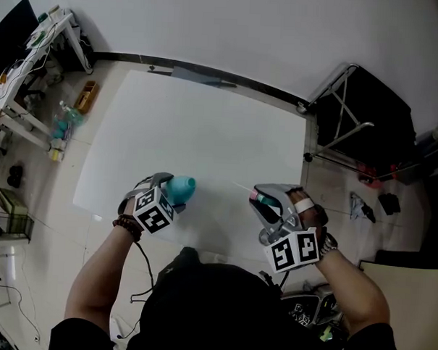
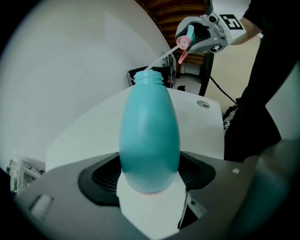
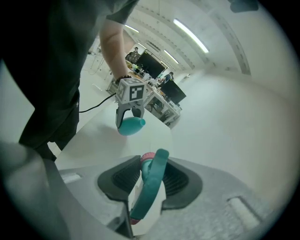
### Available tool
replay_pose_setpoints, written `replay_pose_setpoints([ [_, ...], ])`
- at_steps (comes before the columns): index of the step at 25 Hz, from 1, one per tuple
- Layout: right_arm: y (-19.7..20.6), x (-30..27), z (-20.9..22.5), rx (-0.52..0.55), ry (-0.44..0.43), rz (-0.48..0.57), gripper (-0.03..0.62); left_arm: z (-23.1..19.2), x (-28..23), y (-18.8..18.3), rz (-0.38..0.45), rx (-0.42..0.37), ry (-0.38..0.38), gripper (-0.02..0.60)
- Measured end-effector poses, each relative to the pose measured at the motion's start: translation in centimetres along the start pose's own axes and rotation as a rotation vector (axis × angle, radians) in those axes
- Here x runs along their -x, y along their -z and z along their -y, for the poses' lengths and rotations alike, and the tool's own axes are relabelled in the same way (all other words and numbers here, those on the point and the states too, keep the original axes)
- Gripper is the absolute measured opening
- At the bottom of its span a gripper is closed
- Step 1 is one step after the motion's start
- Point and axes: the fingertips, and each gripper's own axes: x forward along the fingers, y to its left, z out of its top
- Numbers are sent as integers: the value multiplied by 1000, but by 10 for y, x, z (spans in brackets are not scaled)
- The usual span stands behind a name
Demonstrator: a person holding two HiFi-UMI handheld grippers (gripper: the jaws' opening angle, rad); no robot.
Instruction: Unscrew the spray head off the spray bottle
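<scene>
A teal spray bottle point(image 1: 182, 187) sits in my left gripper point(image 1: 162, 192), whose jaws are shut on its wide body point(image 2: 150, 136) above the white table point(image 1: 206, 126). The bottle's threaded neck point(image 2: 149, 78) is bare and points towards the right gripper. My right gripper point(image 1: 270, 203) is shut on the teal and pink spray head point(image 3: 151, 187), held apart from the bottle. The head's thin dip tube point(image 2: 159, 61) hangs out of it towards the bottle's neck. The right gripper view shows the left gripper point(image 3: 129, 111) with the bottle point(image 3: 130, 125) over the table.
A black folding stand point(image 1: 352, 111) stands off the table's right edge. Shelving with clutter point(image 1: 55, 113) runs along the floor at the left. A black cable point(image 1: 144, 265) hangs from the left gripper by the table's near edge.
</scene>
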Motion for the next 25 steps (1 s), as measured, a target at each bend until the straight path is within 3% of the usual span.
replay_pose_setpoints([
  [8,15,-36,-9,-175,34,-38,123,-4,-7,-20,108,106,-39,407],
  [25,56,-113,-72,-224,3,-163,123,5,-30,-40,214,178,-67,407],
])
